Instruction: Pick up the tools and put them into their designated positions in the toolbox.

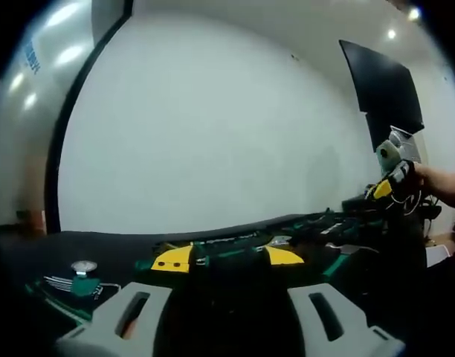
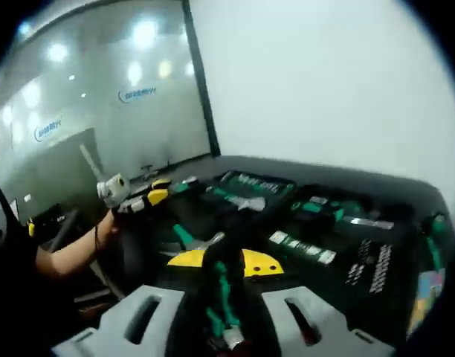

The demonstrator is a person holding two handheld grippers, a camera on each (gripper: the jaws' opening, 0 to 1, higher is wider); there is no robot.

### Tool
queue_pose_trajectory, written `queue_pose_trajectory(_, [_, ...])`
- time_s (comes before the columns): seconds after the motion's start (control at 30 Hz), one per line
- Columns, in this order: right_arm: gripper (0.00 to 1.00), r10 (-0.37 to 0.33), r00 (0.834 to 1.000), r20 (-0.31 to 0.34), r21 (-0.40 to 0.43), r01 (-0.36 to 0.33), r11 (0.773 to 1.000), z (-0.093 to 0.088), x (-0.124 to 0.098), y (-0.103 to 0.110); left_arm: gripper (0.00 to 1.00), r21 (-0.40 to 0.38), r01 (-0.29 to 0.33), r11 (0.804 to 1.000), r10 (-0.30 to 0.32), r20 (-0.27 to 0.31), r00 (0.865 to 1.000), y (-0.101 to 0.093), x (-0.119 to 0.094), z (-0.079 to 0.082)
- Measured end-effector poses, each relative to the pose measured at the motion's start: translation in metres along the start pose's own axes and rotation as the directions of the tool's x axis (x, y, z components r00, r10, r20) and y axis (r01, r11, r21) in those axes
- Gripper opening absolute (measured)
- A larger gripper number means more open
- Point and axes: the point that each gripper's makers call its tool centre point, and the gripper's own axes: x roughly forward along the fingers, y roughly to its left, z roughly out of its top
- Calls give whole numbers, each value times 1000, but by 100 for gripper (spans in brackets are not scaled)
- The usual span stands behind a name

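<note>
Nearest in right gripper view, right gripper (image 2: 224, 312) has jaws spread wide w/ a green-handled tool (image 2: 221, 297) lying between them; can't tell if pads touch it, so grip unclear. Just beyond sits a yellow-tabbed piece (image 2: 242, 262), then the open toolbox (image 2: 376, 268), dark tray w/ green-trimmed tools in slots, running to far right. Far left, a hand (image 2: 108, 219) w/ left gripper (image 2: 131, 199) is raised off the tray. Left gripper view: left gripper (image 1: 227, 320) jaws wide apart, nothing between them, yellow tabs (image 1: 175, 259) just past; a round silver part (image 1: 83, 266) near left, which the other view lacks. Far right, right gripper (image 1: 391, 178) is held up. Step looks like picking the green tool; next move needs jaws closing on its handle, then finding its matching slot.
</note>
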Motion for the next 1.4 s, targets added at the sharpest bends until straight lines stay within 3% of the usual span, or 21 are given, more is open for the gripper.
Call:
queue_pose_trajectory(0.1, [5, -87, 995, -40, -100, 82, 992, 0, -17, -22, 37, 4, 1, 1000, -1, 0, 1000, -1, 0, 0])
queue_pose_trajectory(0.17, [4, -168, 975, -146, -206, 136, 969, -20, -27, -34, 37, 4, 1, 1000, -1, 1, 1000, -2, 0, 1])
queue_pose_trajectory(0.23, [0, -197, 957, -213, -299, 129, 946, -40, -31, -34, 37, 5, 1, 1000, -1, 0, 1000, -2, 0, 1])
queue_pose_trajectory(0.33, [0, -101, 971, -215, -236, 49, 970, -56, -20, -15, 37, 13, 3, 1000, -3, -5, 1000, -2, 0, 0])
queue_pose_trajectory(0.4, [8, 54, 976, -210, -219, -101, 971, -59, -14, 16, 37, 15, 3, 1000, -3, -8, 1000, -3, 1, -1])
queue_pose_trajectory(0.43, [20, 136, 966, -221, -234, -188, 954, -61, -12, 33, 37, 16, 2, 1000, -2, -9, 1000, -2, 1, -2])
queue_pose_trajectory(0.5, [31, 245, 935, -258, -296, -317, 901, -67, -11, 57, 37, 16, 0, 1000, 0, -13, 1000, -3, 1, -2])
queue_pose_trajectory(0.6, [28, 205, 929, -307, -410, -324, 853, -75, 1, 50, 37, 20, -4, 1000, 5, -22, 1000, -3, 1, -4])
queue_pose_trajectory(0.73, [29, 212, 925, -314, -410, -334, 849, -72, 8, 46, 37, 26, -5, 1000, 6, -29, 1000, -6, 0, -4])
queue_pose_trajectory(0.8, [29, 198, 902, -383, -428, -363, 827, -82, 7, 42, 37, 27, -5, 1000, 6, -29, 1000, -8, 0, -4])
queue_pose_trajectory(0.87, [30, 179, 893, -414, -441, -368, 818, -89, 8, 39, 37, 29, -5, 1000, 6, -30, 1000, -9, 0, -3])
queue_pose_trajectory(0.93, [29, 181, 892, -415, -424, -366, 829, -92, 9, 38, 36, 29, -4, 1000, 5, -29, 1000, -10, 0, -3])
queue_pose_trajectory(0.97, [28, 173, 887, -429, -386, -353, 852, -98, 9, 35, 36, 29, -4, 1000, 4, -30, 1000, -10, 0, -3])
queue_pose_trajectory(1.03, [26, 170, 893, -417, -357, -333, 873, -98, 11, 31, 36, 30, -1, 1000, 2, -28, 1000, -11, 0, -2])
queue_pose_trajectory(1.1, [26, 167, 894, -417, -354, -329, 876, -98, 9, 30, 36, 30, 0, 1000, 1, -25, 1000, -12, -1, -2])
queue_pose_trajectory(1.13, [26, 151, 901, -407, -391, -321, 863, -97, 9, 30, 36, 29, 0, 1000, 1, -25, 1000, -12, -1, -1])
queue_pose_trajectory(1.2, [26, 124, 918, -376, -505, -315, 803, -93, 9, 31, 36, 30, -1, 1000, 1, -24, 1000, -13, -1, -1])
queue_pose_trajectory(1.23, [26, 73, 934, -349, -614, -287, 736, -89, 9, 30, 36, 31, -1, 1000, 1, -25, 1000, -13, -1, -1])
queue_pose_trajectory(1.3, [26, -5, 945, -327, -718, -245, 652, -86, 8, 26, 36, 36, -2, 999, 3, -31, 1000, -13, -1, -2])
queue_pose_trajectory(1.33, [26, -79, 948, -309, -785, -207, 584, -83, 8, 21, 36, 41, -3, 999, 4, -36, 999, -13, -1, -3])
queue_pose_trajectory(1.4, [25, -147, 952, -268, -877, -178, 446, -79, 12, 16, 36, 47, -3, 999, 5, -40, 999, -14, -1, -4])
